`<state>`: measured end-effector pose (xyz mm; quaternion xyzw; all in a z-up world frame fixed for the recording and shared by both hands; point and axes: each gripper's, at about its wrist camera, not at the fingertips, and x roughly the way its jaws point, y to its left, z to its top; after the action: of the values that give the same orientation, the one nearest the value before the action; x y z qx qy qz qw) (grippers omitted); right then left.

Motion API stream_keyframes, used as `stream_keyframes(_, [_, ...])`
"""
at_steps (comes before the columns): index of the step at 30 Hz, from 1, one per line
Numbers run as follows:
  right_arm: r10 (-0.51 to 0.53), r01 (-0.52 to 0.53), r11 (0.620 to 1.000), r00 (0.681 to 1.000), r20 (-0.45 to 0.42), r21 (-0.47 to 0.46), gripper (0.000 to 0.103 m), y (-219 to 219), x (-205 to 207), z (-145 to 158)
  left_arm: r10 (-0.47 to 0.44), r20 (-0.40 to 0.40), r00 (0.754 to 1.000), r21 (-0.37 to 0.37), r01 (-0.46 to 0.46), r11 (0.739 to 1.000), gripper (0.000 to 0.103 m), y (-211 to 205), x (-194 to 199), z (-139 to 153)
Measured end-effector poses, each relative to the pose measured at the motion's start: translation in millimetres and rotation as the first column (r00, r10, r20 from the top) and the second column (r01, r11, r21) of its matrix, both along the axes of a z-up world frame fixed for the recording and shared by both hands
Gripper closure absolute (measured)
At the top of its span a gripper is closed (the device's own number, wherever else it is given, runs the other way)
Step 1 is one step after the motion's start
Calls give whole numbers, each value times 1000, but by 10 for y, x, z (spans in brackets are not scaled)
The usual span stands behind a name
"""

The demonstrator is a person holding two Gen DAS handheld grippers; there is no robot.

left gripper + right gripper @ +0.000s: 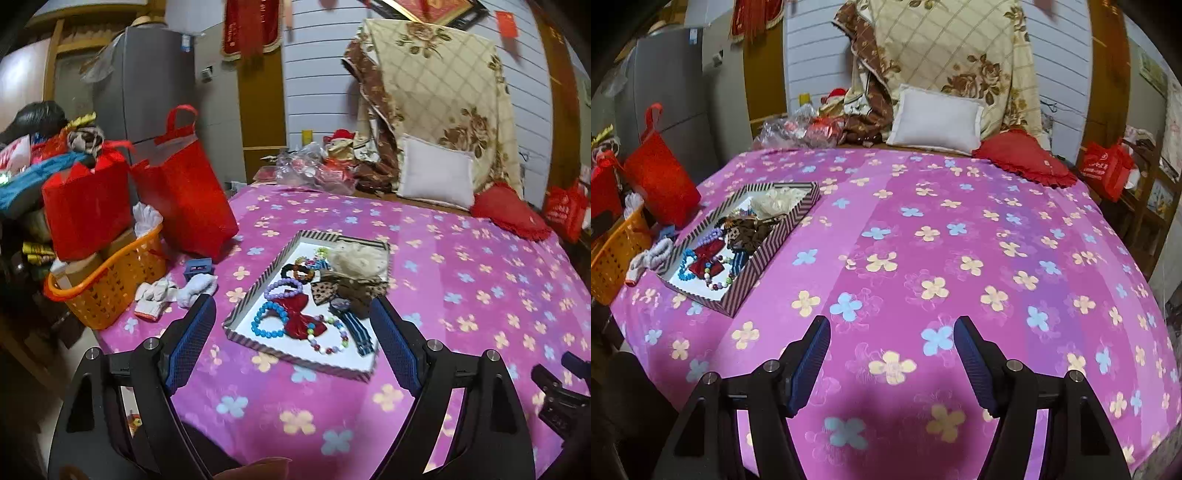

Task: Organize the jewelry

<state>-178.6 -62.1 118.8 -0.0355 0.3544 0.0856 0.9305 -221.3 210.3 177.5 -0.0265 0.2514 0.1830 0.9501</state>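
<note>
A shallow striped box (255, 288) (768, 254) lies on the pink flowered bedspread. Inside it are a blue bead bracelet (267, 321), a purple bead bracelet (280, 290), a red bow (304, 317), a multicoloured bead necklace (332, 341), a striped blue band (354, 330), a leopard-print bow (343, 290) and a cream fluffy piece (356, 260). My left gripper (293, 314) hovers over the near end of the box, open, nothing between its fingers. My right gripper (892, 338) is open above bare bedspread, well right of the box.
At the left edge of the bed stand two red bags (184, 192), an orange basket (110, 284) and white gloves (173, 291). A white pillow (936, 118), a red cushion (1023, 157) and a draped flowered blanket (945, 55) sit at the far side.
</note>
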Motion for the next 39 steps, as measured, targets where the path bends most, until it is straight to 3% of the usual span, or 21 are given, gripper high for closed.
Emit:
stream_keyframes(9, [4, -2, 1000, 998, 63, -30, 29, -60, -372, 111, -48, -53, 997, 47, 51, 998, 18, -395, -181, 55])
stream_keyframes(18, [-4, 4, 1000, 999, 34, -19, 29, -50, -406, 107, -73, -105, 992, 11, 74, 997, 18, -359, -196, -34])
stream_keyframes(39, [35, -36, 995, 999, -22, -88, 29, 308, -381, -52, -69, -178, 982, -97, 53, 994, 18, -92, -138, -312])
